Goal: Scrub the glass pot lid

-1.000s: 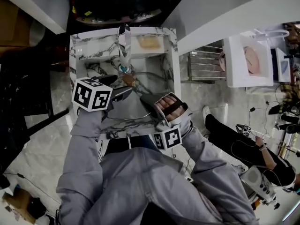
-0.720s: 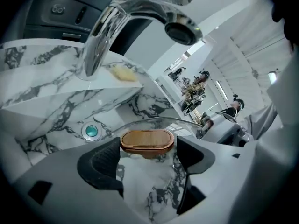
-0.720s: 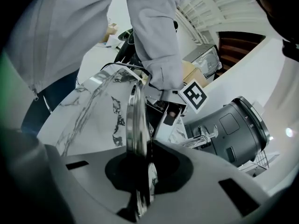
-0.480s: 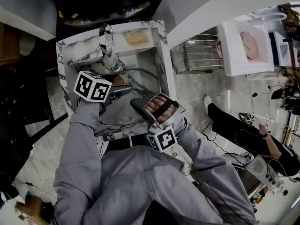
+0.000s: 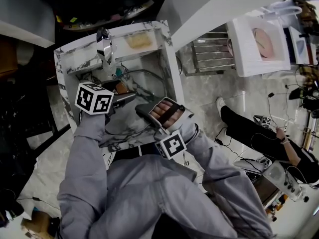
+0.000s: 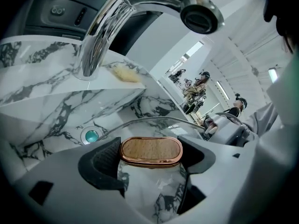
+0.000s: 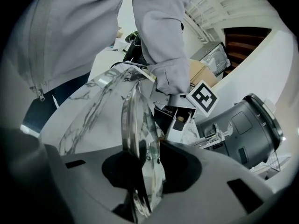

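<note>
The glass pot lid (image 5: pixel 144 83) stands tilted in the marble sink (image 5: pixel 168 63). Its wooden, copper-rimmed knob (image 6: pixel 151 150) lies between the wide jaws of my left gripper (image 6: pixel 151 158), which have just been opening; the pads flank the knob without squeezing it. In the head view my left gripper (image 5: pixel 130 94) reaches in from the left. My right gripper (image 5: pixel 141 109) comes from the near side. Its jaws have just opened a little, and the lid's metal rim (image 7: pixel 133 125) still sits pinched between the pads of the right gripper (image 7: pixel 145 171).
A chrome faucet (image 6: pixel 140 3) arches over the basin, above a teal drain plug (image 6: pixel 91 136). A yellow sponge (image 6: pixel 125 73) lies on the back ledge. A metal rack (image 5: pixel 209 56) stands right of the sink. A person (image 5: pixel 254 133) sits on the floor at right.
Both grippers have sunk a little lower into the sink with the lid. The left gripper's jaws have closed in around the knob from the left.
</note>
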Tool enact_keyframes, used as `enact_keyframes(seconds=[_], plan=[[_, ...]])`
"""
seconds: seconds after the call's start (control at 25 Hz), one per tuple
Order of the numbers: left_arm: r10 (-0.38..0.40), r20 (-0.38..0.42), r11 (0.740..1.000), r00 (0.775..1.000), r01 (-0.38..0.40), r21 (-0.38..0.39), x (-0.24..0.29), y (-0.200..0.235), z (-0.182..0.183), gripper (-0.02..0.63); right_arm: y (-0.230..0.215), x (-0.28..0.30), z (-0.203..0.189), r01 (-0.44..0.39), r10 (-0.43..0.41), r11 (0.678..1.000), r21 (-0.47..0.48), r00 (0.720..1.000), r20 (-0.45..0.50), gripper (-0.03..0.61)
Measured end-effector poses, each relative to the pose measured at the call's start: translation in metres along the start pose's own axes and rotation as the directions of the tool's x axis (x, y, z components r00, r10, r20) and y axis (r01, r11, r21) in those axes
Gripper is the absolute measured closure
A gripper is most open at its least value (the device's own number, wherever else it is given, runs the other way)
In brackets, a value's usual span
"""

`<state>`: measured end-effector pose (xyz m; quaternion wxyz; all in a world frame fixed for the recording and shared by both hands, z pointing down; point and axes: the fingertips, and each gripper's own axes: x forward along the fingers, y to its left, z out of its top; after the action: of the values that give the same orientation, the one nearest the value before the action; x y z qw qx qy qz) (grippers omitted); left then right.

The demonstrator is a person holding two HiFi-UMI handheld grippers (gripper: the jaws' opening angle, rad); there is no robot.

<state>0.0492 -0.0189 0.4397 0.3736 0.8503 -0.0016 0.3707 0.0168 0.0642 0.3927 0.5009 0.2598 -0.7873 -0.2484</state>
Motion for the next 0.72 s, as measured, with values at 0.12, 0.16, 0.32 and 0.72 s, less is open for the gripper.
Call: enact_keyframes(seconds=[0.12, 0.16, 0.32, 0.72], plan=[[0.029, -0.019, 0.999, 0.999, -0.029, 0.031, 0.003, 0.002, -0.003, 0.23, 0.013, 0.001, -0.008, -0.077, 0.079, 0.996, 0.052, 0.996, -0.03, 0.435], [0.041, -0.026, 0.998, 0.999, -0.04, 0.043, 0.004, 0.003, -0.004, 0.23, 0.017, -0.001, -0.013, -0.1, 0.104, 0.992, 0.073, 0.993, -0.051, 0.421], [0.083, -0.051, 0.993, 0.995, -0.078, 0.093, 0.008, 0.003, -0.007, 0.23, 0.032, -0.02, -0.035, -0.195, 0.227, 0.962, 0.193, 0.961, -0.161, 0.378], [0.27, -0.084, 0.901, 0.959, -0.221, 0.373, 0.035, 0.004, -0.037, 0.229, 0.0, -0.087, -0.087, -0.167, 0.283, 0.891, 0.422, 0.931, -0.229, 0.36]])
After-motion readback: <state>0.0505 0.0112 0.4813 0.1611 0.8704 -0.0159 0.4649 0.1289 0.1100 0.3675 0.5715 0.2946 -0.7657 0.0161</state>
